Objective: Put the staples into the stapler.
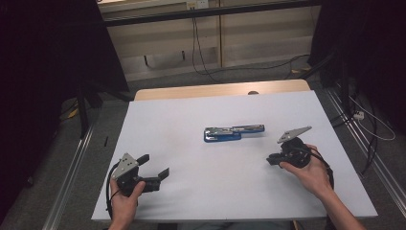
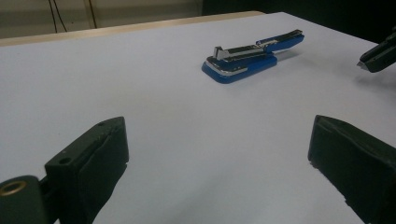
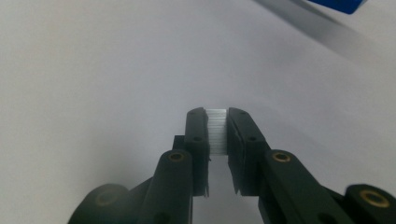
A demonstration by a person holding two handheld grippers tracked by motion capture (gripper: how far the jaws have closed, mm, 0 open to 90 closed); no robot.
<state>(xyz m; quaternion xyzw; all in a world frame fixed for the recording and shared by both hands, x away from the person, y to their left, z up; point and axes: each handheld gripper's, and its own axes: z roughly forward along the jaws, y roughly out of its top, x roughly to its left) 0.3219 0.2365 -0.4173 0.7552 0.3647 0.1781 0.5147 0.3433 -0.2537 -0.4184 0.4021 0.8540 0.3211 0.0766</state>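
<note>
Centrally, opened blue stapler (image 1: 233, 132) lies flat mid-surface (image 1: 191, 191), well apart from both tools. Left tool (image 1: 155, 165) near left, jaws wide, empty. Right tool (image 3: 217, 135) near right, jaws pinching strip of staples (image 3: 217, 130).

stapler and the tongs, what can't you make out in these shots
- Stapler, right gripper view: cut off by the top edge, one blurred blue corner left.
- Staple strip in the right tongs: its length is hidden between the pads.
- Stapler channel, high view: too small to tell loaded or empty.
- Left tongs: open, tips cut off below.
</note>
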